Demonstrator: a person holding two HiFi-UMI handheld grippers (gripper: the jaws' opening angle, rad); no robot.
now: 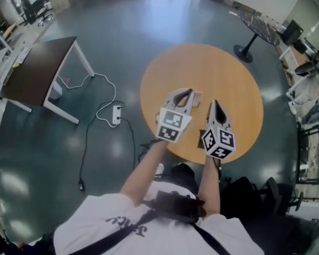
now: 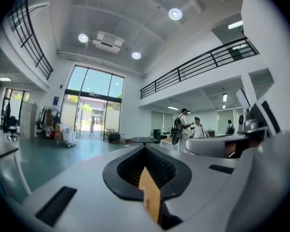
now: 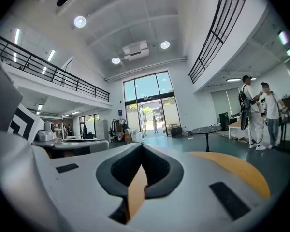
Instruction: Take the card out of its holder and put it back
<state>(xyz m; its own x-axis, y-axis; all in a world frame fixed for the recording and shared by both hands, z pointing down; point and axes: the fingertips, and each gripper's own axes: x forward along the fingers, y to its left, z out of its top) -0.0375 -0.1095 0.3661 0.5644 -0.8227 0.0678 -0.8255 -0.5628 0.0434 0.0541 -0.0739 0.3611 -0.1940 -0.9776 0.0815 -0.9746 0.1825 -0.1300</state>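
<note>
Barely visible from above, what was judged to be the card holder (image 1: pixel 196 98) lay as a small pale item on the round orange worktop (image 1: pixel 223 70), between the tips of the two grippers. It was too small to tell whether the card sat inside it. The left gripper (image 1: pixel 185 92) hung just to its left and the right gripper (image 1: pixel 215 105) just to its right, neither plainly touching it. Both pairs of jaws were clenched tip to tip. Each gripper's own view showed only a thin tan sliver in the seam below the tips, which could have been worktop seen through the gap rather than anything held. No card could be made out in either grip. On that showing the task was either not yet begun or already complete; the views did not settle which, and no step looked under way. Beyond the worktop, a dark desk (image 1: pixel 40 70) stood on the grey floor, where a white power strip (image 1: pixel 116 114) lay with its cable.
</note>
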